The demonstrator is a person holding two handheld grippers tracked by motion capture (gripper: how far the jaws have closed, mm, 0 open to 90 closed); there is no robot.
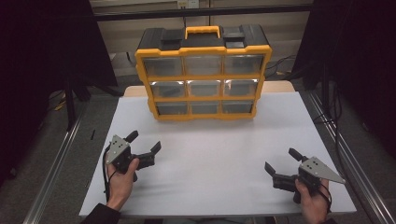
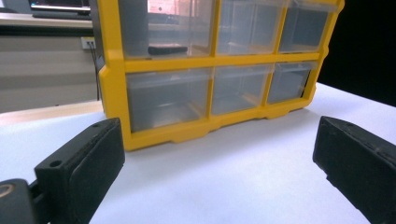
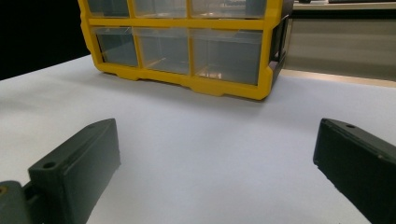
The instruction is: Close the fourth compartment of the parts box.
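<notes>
The yellow drawer organizer (image 1: 203,74) stands upright at twelve o'clock on the white table (image 1: 219,158), its long axis running nine to three, clear drawers facing six. Left gripper (image 1: 144,143) at seven o'clock and right gripper (image 1: 283,161) at five, both spread wide, holding nothing, well apart from it.
</notes>
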